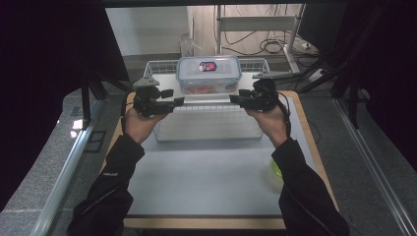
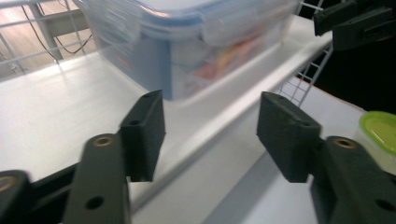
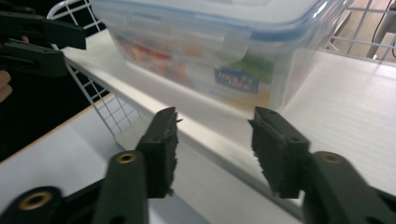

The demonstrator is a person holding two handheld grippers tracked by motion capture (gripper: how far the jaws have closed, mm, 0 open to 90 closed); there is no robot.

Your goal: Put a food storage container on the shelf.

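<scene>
Left gripper (image 1: 178, 101) raised at the left end of a clear plastic container with a blue-trimmed snap lid (image 1: 208, 73), jaws spread wide with nothing between them; in the left gripper view (image 2: 210, 135) the two black pads stand apart, pointing at the container (image 2: 187, 42) and the white shelf (image 2: 56, 107) under it. Right gripper (image 1: 237, 100) mirrored at the container's right end, likewise gaping and empty; in the right gripper view (image 3: 212, 144) jaws parted, aimed at the container's labelled side (image 3: 215, 51).

Container sitting on the raised white shelf of a white wire basket (image 1: 206, 129), toward the far side of the grey table mat (image 1: 206, 182), between the two grippers and touched by neither. Red and orange contents dimly visible through the walls; exact contents impossible to tell.

Near the mat's right edge, a small tub with a yellow-green lid (image 1: 275, 169), partly hidden behind the right sleeve (image 1: 305, 196); seen also at the edge of the left gripper view (image 2: 380, 128).
</scene>
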